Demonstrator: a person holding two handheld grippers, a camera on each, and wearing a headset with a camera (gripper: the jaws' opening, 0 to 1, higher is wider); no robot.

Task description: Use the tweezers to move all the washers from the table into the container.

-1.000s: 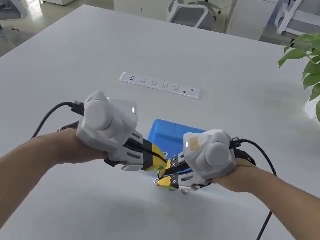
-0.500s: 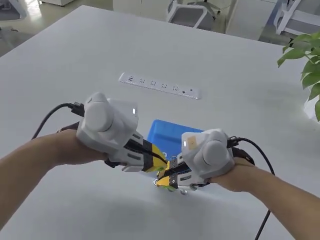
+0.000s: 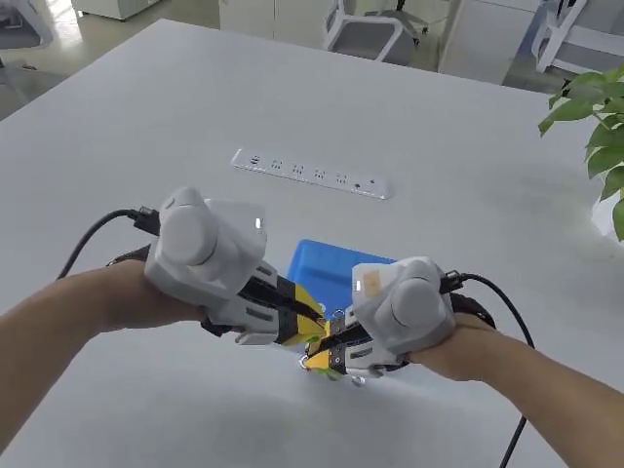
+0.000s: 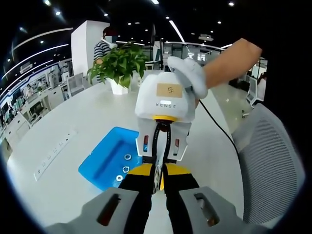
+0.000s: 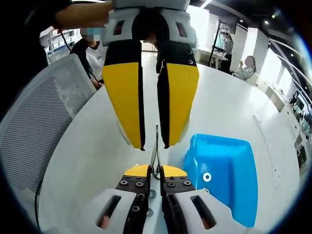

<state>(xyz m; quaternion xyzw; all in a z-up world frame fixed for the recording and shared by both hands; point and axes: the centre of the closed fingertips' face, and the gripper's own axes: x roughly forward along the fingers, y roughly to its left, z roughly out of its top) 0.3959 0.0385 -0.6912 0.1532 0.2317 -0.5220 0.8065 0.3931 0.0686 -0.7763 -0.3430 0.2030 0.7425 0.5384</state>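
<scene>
The thin metal tweezers (image 5: 155,151) stand between my two grippers, which meet tip to tip just in front of the blue container (image 3: 327,263). My right gripper (image 5: 155,171) is shut on one end of the tweezers. From the opposite side the yellow jaws of my left gripper (image 4: 157,181) close around the other end of the tweezers (image 4: 157,176). In the head view the left gripper (image 3: 292,317) and right gripper (image 3: 327,353) nearly touch. Three washers (image 4: 126,168) lie inside the blue container (image 4: 105,163). Two washers (image 5: 152,194) lie on the table under the right gripper.
A white power strip (image 3: 312,173) lies on the table beyond the container. A potted plant (image 3: 600,117) stands at the right edge. Office chairs (image 3: 370,24) stand past the far side. Cables trail back from both grippers.
Both grippers have stayed tip to tip by the container. The right gripper has edged slightly toward the left one. The head camera has shifted a little.
</scene>
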